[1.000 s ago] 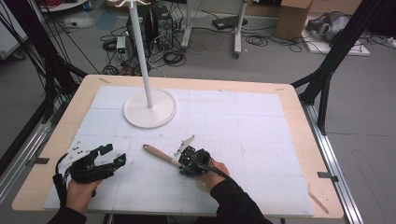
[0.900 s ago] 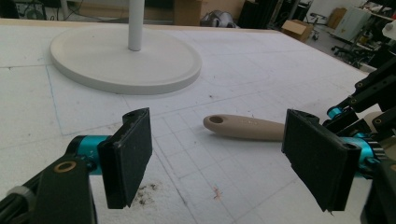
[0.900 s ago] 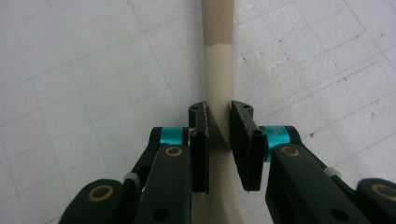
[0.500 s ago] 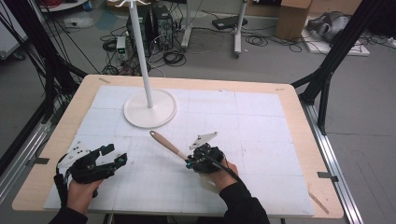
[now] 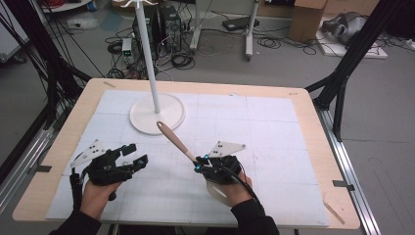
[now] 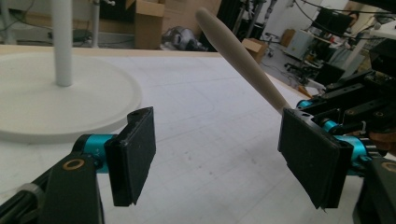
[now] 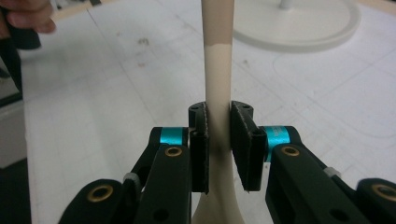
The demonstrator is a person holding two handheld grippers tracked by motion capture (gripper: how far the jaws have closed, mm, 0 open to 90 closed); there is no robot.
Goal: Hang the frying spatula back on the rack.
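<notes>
Spoon (image 5: 175, 141) looks light, stiff, smooth; right hand-held gripper (image 5: 201, 164) pinches it low on handle, near bowl. Expect pivoting, so you grip firmly. Left hand-held gripper (image 5: 136, 154) wide, empty.

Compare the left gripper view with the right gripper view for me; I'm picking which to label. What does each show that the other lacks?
Left gripper view alone: its own fingers spread wide with nothing between them, the stand's white pole, and the handle's rounded tip against the room beyond. Right gripper view alone: the right gripper shut on the wooden utensil, and fingertips of the person's other hand at top left. Both share the white mat, the stand's round base and the utensil's handle.
</notes>
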